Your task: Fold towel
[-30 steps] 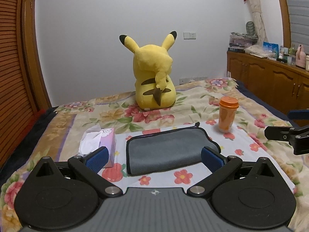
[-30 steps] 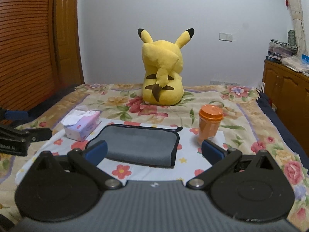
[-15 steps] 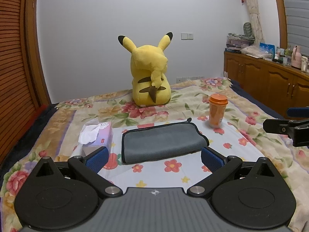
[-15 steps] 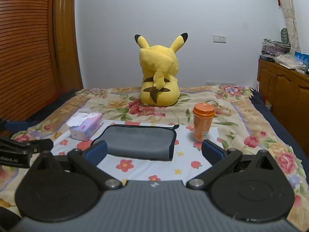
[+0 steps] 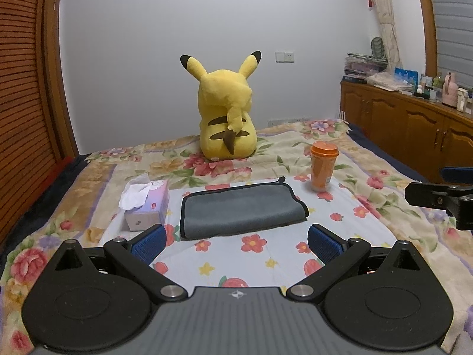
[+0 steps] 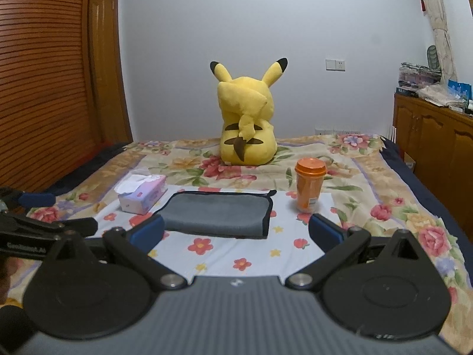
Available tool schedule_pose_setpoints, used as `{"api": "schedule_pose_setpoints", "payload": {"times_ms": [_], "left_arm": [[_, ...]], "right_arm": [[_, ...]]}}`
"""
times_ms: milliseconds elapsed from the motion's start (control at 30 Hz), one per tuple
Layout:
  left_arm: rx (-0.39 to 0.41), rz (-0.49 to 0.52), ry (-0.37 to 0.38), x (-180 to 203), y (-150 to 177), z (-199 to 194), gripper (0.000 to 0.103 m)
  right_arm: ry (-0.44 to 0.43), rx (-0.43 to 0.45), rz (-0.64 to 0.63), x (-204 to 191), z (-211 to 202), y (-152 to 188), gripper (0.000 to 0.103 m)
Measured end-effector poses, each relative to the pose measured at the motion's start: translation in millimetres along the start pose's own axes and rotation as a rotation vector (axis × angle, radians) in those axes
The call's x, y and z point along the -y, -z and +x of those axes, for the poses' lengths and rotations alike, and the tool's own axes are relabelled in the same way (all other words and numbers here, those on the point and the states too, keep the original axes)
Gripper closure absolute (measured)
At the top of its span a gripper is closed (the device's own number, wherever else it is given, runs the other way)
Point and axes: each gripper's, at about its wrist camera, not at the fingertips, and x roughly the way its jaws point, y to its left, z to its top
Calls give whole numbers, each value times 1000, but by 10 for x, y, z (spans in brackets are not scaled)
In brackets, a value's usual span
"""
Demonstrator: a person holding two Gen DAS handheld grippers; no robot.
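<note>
The grey towel [image 5: 241, 208] is lying folded on the bed [image 5: 369, 207] between tissue box [image 5: 146, 204] and orange cup [image 5: 322, 165], both left gripper [image 5: 236, 241] and right gripper [image 6: 236, 232] are hovering short with fingers spread, grasping nothing; any further fold is requiring an edge pinch.

A yellow plush [image 5: 226, 115] sits at the far end of a floral bedspread [image 5: 384, 195], its back to the camera. A tissue box [image 5: 146, 204] lies left, an orange cup [image 5: 322, 166] right; a wooden cabinet [image 5: 414, 127] lines the right wall.
</note>
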Motion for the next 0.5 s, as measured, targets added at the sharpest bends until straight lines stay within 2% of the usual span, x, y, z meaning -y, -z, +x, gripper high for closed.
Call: {"api": "schedule_pose_setpoints", "payload": {"times_ms": [500], "left_arm": [[-31, 10, 2, 9, 298, 20, 0]], "right_arm": [[3, -26, 0, -47, -9, 277, 0]]}}
